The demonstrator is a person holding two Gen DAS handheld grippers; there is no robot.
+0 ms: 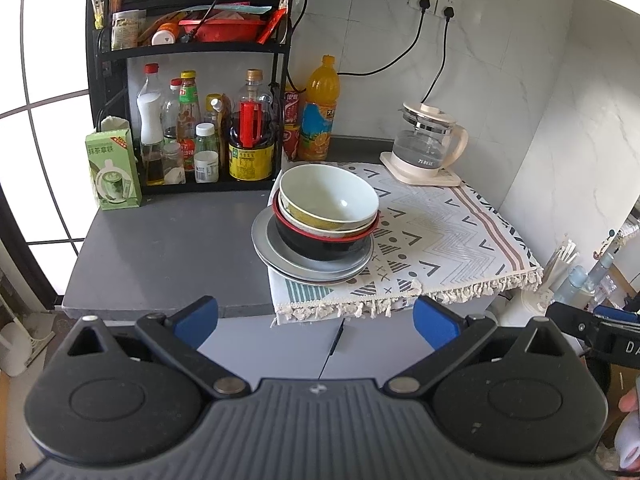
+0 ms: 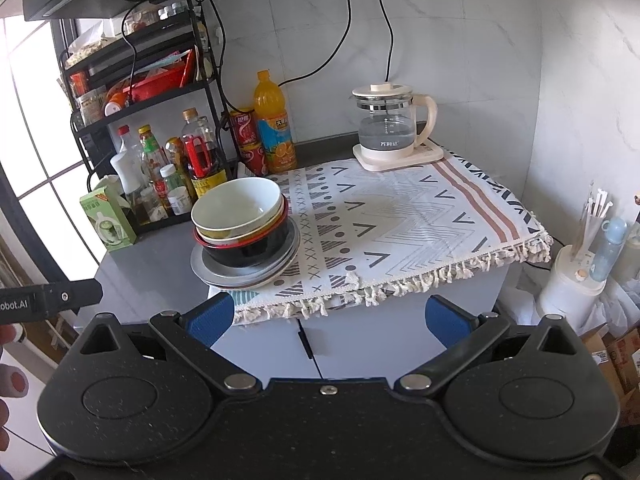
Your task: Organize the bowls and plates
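Note:
A stack of dishes sits at the left edge of the patterned cloth (image 1: 440, 236) (image 2: 400, 216). On top is a white bowl (image 1: 328, 196) (image 2: 236, 204) with a yellow-green outside, nested in a black bowl with a red rim (image 1: 324, 246) (image 2: 248, 250). Under them lie grey plates (image 1: 272, 256) (image 2: 228, 274). My left gripper (image 1: 316, 320) is open, below and in front of the stack, with nothing between its blue fingers (image 1: 196, 320). My right gripper (image 2: 328, 318) is open too, off the counter's front edge, right of the stack.
A black rack (image 1: 192, 52) of bottles and jars stands at the back left, with a green carton (image 1: 114, 168) beside it. An orange juice bottle (image 1: 318, 108) and red cans sit behind the stack. A glass kettle (image 1: 430, 144) (image 2: 388, 128) stands at the back right. A utensil holder (image 2: 576, 272) stands right.

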